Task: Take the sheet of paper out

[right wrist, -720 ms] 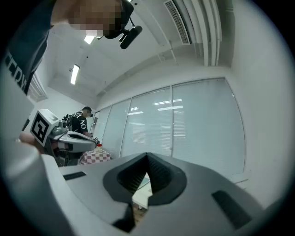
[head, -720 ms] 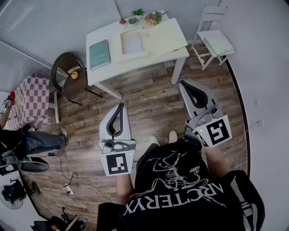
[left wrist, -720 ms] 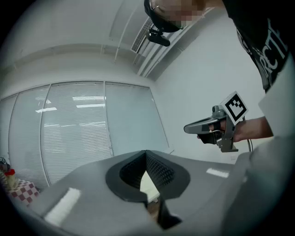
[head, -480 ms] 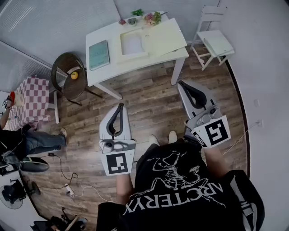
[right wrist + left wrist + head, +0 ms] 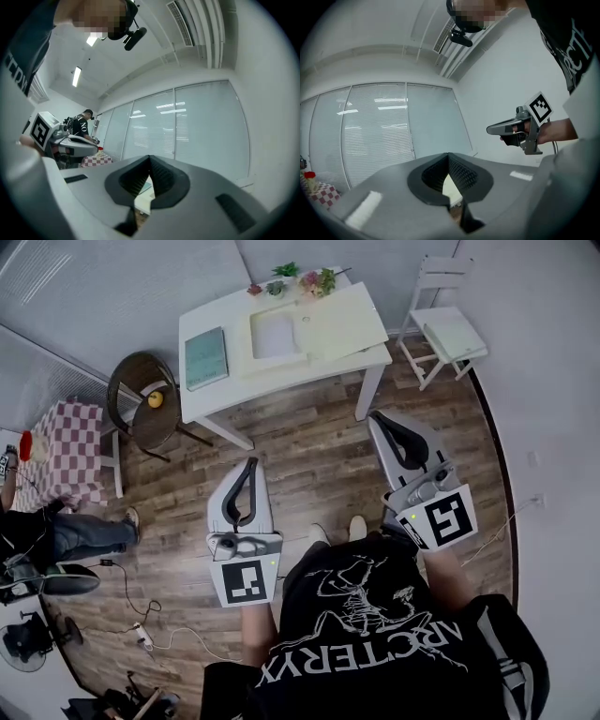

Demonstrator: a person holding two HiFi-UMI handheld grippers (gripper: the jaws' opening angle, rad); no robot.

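Sheet of paper [image 5: 277, 334] lies in an open cream folder [image 5: 342, 320] on the far white worktop [image 5: 239, 388], well apart from the left tongs [image 5: 249, 465] and right tongs [image 5: 379, 417], both closed tip to tip on nothing and held level, probably because the person stands too far off to reach.
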